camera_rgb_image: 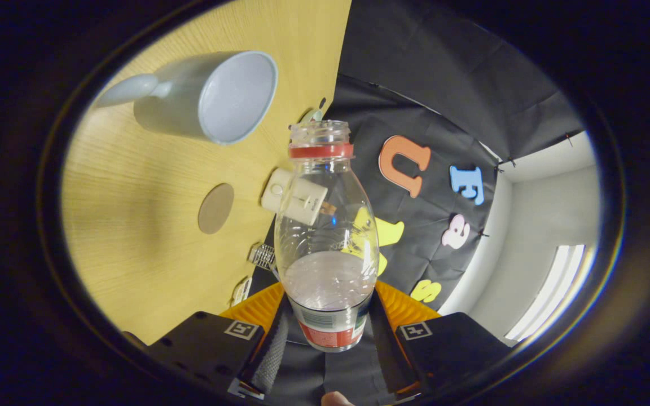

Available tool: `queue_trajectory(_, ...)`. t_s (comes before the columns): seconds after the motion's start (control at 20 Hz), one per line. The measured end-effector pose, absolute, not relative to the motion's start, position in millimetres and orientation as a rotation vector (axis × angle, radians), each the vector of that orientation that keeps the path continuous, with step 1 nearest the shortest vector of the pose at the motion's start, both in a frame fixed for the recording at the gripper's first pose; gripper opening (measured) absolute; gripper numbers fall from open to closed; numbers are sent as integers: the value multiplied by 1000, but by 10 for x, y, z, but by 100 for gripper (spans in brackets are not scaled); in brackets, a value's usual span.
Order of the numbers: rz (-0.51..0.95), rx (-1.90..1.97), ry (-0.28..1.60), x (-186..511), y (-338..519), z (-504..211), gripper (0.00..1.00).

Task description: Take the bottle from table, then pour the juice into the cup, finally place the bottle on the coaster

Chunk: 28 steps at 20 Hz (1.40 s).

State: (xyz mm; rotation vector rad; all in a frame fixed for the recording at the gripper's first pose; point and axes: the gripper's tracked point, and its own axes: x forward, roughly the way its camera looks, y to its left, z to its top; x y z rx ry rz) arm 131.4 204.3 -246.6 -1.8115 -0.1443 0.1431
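Note:
A clear plastic bottle (pixel 325 237) with a red neck ring and no cap sits between my fingers, my gripper (pixel 328 327) shut on its labelled lower part. A little whitish juice lies in its lower half. The whole view is rolled, so the wooden table (pixel 133 237) stands to the left like a wall. The white cup (pixel 212 96), handle away from the bottle, lies beyond and left of the bottle's open mouth, its opening facing the neck. The round brown coaster (pixel 215 208) lies on the table left of the bottle's middle.
A small white box-shaped object (pixel 294 197) shows behind the bottle at the table's far edge. Two small clips (pixel 262 255) hang on that edge nearer my fingers. The black cloth wall rises behind, with a white wall and a window to the right.

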Motion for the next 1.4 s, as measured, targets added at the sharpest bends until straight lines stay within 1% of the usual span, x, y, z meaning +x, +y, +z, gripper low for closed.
queue_trajectory(0.35,156,-1868,-126,1319,2024,-2440,76)
queue_trajectory(0.65,192,-1682,-58,1314,1971,-2659,76)
queue_trajectory(0.85,257,-1373,34,1280,1906,-2714,76)
queue_trajectory(1.05,297,-1038,53,1222,1958,-2544,76)
queue_trajectory(1.4,364,-488,102,1221,1883,-2031,76)
